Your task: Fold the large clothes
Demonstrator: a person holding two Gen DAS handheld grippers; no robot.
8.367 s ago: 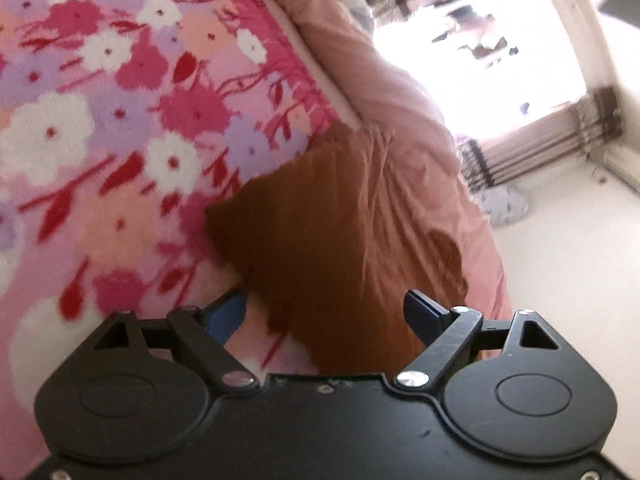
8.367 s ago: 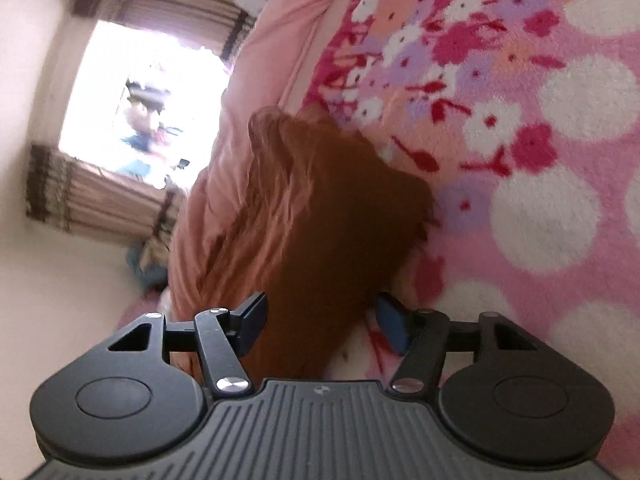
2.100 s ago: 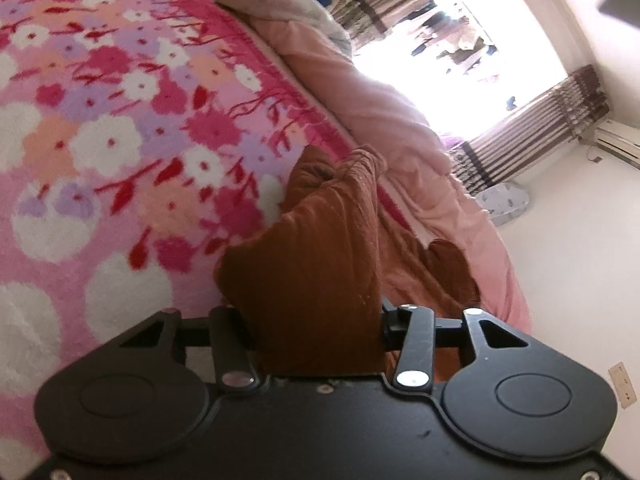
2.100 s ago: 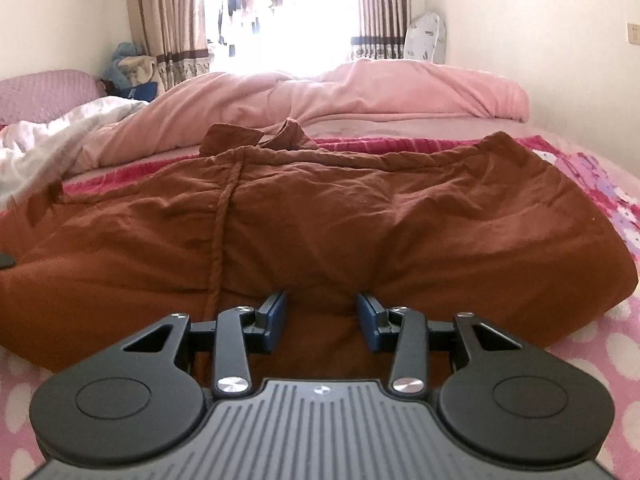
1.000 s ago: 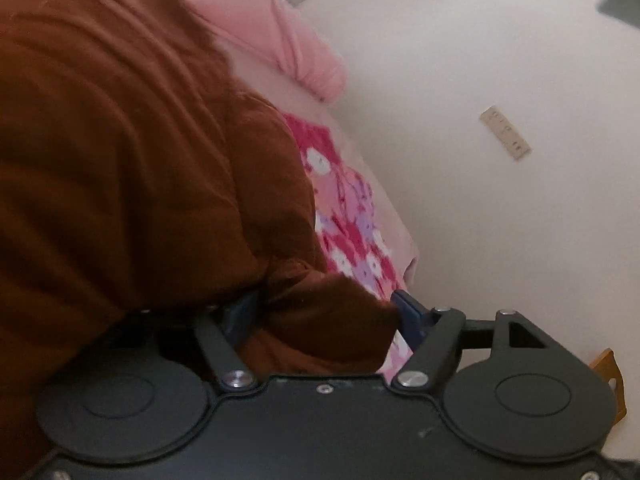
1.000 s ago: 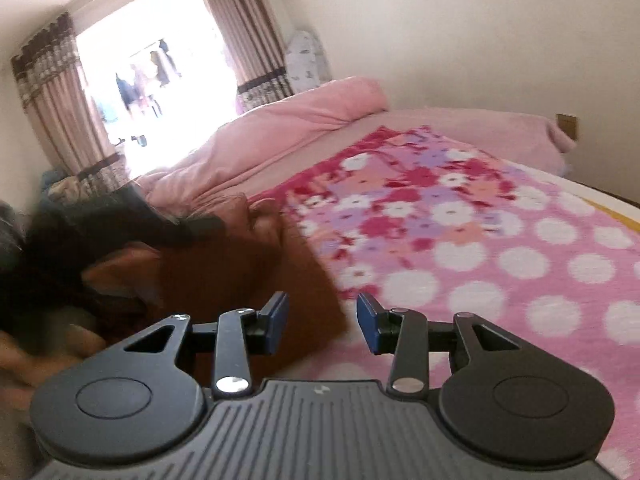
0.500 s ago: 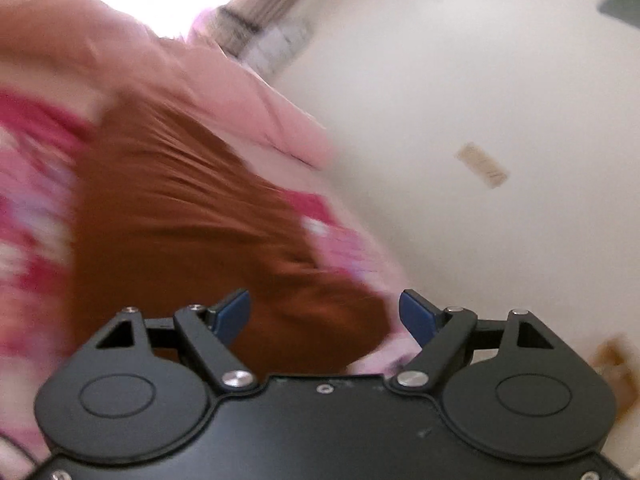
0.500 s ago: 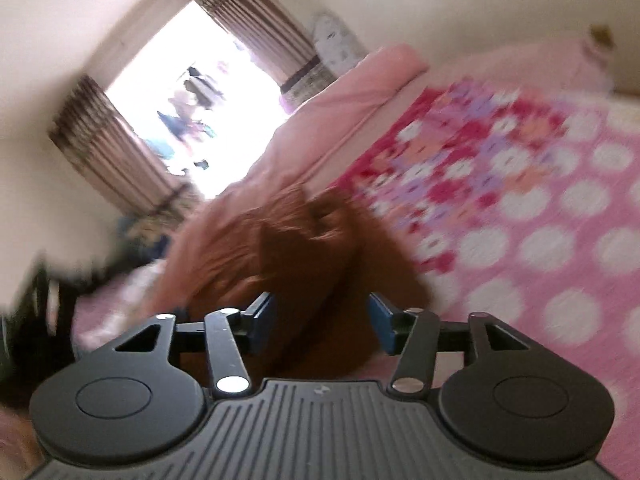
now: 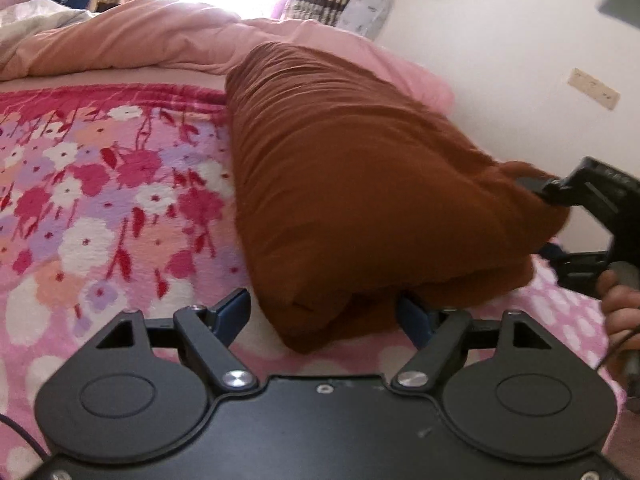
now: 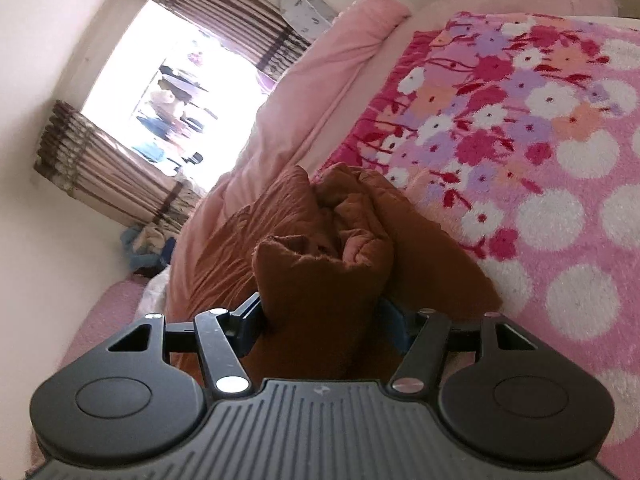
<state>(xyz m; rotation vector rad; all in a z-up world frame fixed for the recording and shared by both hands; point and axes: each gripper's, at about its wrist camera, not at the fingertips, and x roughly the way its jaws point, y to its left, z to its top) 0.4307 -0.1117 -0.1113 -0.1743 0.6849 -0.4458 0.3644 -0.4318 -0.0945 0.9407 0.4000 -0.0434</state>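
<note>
A brown garment (image 9: 360,184) lies folded in a thick long bundle on the pink flowered blanket (image 9: 100,200). My left gripper (image 9: 324,312) is open, its fingers either side of the bundle's near end, not pinching it. My right gripper (image 10: 320,316) has its fingers around the bundle's other end (image 10: 320,280), with cloth filling the gap between them. The right gripper also shows in the left wrist view (image 9: 580,220), at the bundle's far right end, held by a hand (image 9: 620,312).
A pink duvet (image 9: 140,40) is heaped at the far side of the bed, under a bright window with striped curtains (image 10: 120,184). A white wall with a socket (image 9: 594,88) runs along the bed's right side.
Both views have swung quickly. The left gripper let go of the cloth about a second ago and now sits open at the bundle's end. The right gripper has come onto the other end.
</note>
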